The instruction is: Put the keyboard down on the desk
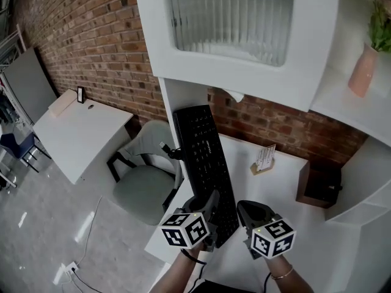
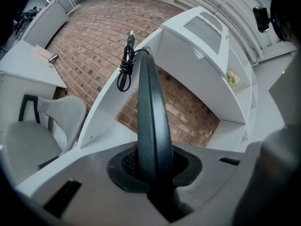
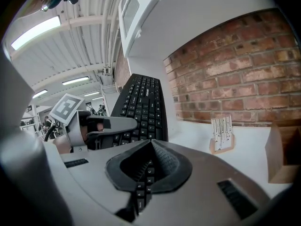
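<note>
A black keyboard (image 1: 204, 157) is held lengthwise above the white desk (image 1: 287, 194), its far end toward the brick wall. My left gripper (image 1: 208, 211) is shut on its near left edge. In the left gripper view the keyboard (image 2: 151, 112) stands edge-on between the pads of that gripper (image 2: 150, 166), and its coiled cable (image 2: 124, 65) hangs off the far end. My right gripper (image 1: 245, 212) is shut on the near right corner. In the right gripper view, keys of the keyboard (image 3: 141, 102) show between the pads of the right gripper (image 3: 148, 171), and the left gripper (image 3: 101, 126) clamps the opposite side.
A grey-green chair (image 1: 143, 185) stands left of the desk. On the desk are a small card holder (image 1: 264, 159) and a dark brown box (image 1: 317, 185). A white cabinet (image 1: 238, 35) hangs overhead, with a pink vase (image 1: 363, 72) on a shelf. Another white desk (image 1: 79, 133) is at far left.
</note>
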The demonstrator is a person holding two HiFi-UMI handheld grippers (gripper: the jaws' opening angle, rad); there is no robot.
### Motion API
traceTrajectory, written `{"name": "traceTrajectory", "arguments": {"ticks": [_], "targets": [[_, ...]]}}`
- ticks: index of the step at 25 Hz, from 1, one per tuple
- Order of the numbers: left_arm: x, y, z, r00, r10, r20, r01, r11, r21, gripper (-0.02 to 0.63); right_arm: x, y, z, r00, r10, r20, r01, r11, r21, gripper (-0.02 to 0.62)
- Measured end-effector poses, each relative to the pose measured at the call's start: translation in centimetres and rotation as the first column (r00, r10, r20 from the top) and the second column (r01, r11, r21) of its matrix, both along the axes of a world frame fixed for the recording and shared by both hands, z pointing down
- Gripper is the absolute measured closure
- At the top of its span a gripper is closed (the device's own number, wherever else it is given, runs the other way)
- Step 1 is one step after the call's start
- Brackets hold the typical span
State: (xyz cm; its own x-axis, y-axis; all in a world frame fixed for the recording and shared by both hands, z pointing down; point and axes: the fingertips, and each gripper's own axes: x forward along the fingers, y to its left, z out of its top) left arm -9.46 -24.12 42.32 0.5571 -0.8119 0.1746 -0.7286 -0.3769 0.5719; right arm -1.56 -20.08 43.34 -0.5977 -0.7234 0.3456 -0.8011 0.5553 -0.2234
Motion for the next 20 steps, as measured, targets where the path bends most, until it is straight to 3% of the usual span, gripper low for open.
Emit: {"name": "traceTrajectory", "arguments": {"ticks": [7, 20], "targets": [[0.5, -5.0, -0.7, 0.997, -0.056, 0.05, 0.05, 0.992, 0.113, 0.534, 0.7, -2.5, 1.4, 1.0, -0.012, -0.016, 0.012, 1.0, -0.014, 0.591], [1.3, -11.6, 1.0, 0.985, -0.126, 0.116, 0.1, 0.974, 0.203, 0.534, 2.7, -6.4, 4.1, 1.0, 0.015, -0.025, -0.017, 0.998, -0.066, 0.589]]}}
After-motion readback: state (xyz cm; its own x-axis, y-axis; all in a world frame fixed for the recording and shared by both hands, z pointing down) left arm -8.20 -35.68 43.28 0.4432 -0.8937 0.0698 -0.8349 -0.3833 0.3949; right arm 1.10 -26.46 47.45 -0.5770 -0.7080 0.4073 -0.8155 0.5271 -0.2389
